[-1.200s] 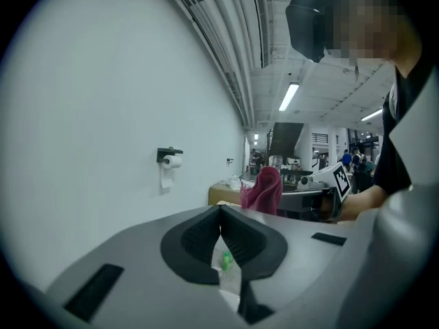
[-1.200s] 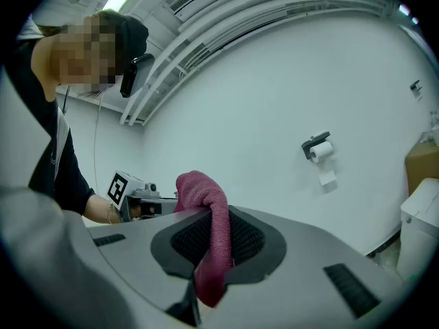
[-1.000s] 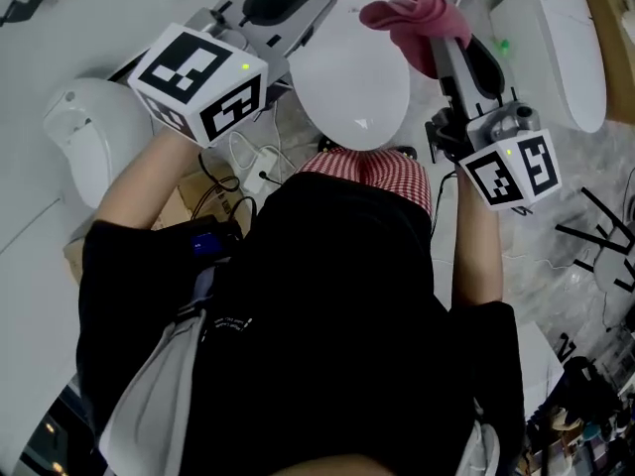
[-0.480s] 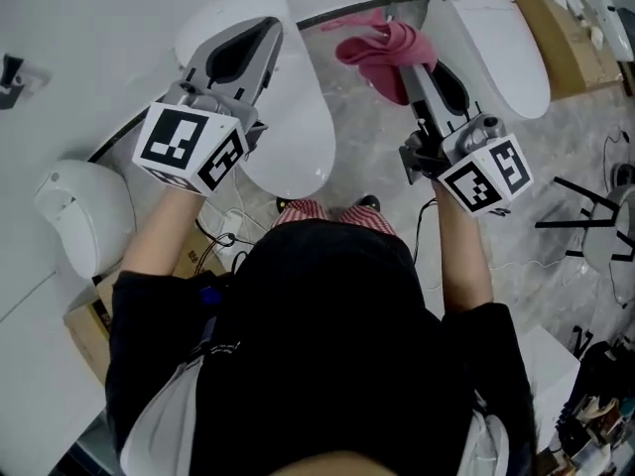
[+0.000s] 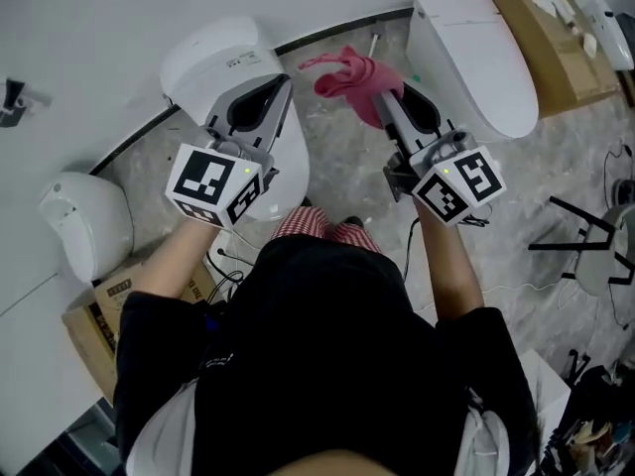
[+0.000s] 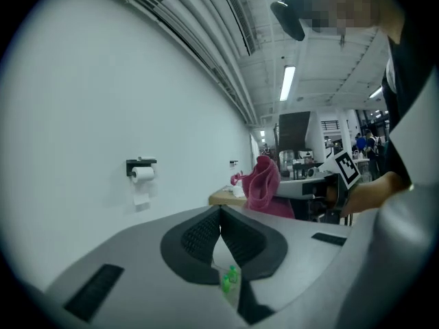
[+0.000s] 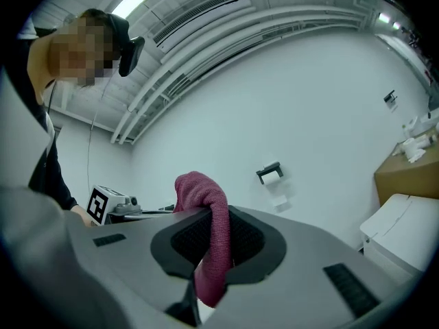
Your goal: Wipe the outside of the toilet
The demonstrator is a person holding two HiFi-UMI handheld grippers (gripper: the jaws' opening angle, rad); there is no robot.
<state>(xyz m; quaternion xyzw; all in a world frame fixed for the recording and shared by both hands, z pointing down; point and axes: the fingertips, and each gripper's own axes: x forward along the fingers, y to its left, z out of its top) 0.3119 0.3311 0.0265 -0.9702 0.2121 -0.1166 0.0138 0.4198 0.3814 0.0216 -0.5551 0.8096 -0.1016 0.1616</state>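
Note:
Two white toilets stand on the grey floor: one on the left (image 5: pixel 213 58), another on the right (image 5: pixel 476 53). My left gripper (image 5: pixel 276 82) hovers above the left toilet's bowl, shut with nothing between its pads (image 6: pixel 219 211). My right gripper (image 5: pixel 385 95) hangs over the floor between the two toilets, shut on a pink cloth (image 5: pixel 352 75). In the right gripper view the pink cloth (image 7: pixel 209 238) droops over the closed jaws of the right gripper (image 7: pixel 216 214). From the left gripper view, the cloth (image 6: pixel 264 187) and the right gripper's marker cube show off to the right.
A third white fixture (image 5: pixel 84 221) sits at the left beside a cardboard box (image 5: pixel 94 315) and cables (image 5: pixel 233 256). Another cardboard box (image 5: pixel 526 28) lies beyond the right toilet. A black stand (image 5: pixel 585 236) is on the right. A toilet paper holder (image 6: pixel 140 172) hangs on the wall.
Both grippers have drawn back towards the body and sit lower in the head view, with more of both toilets now showing. The pink cloth stays in the right gripper.

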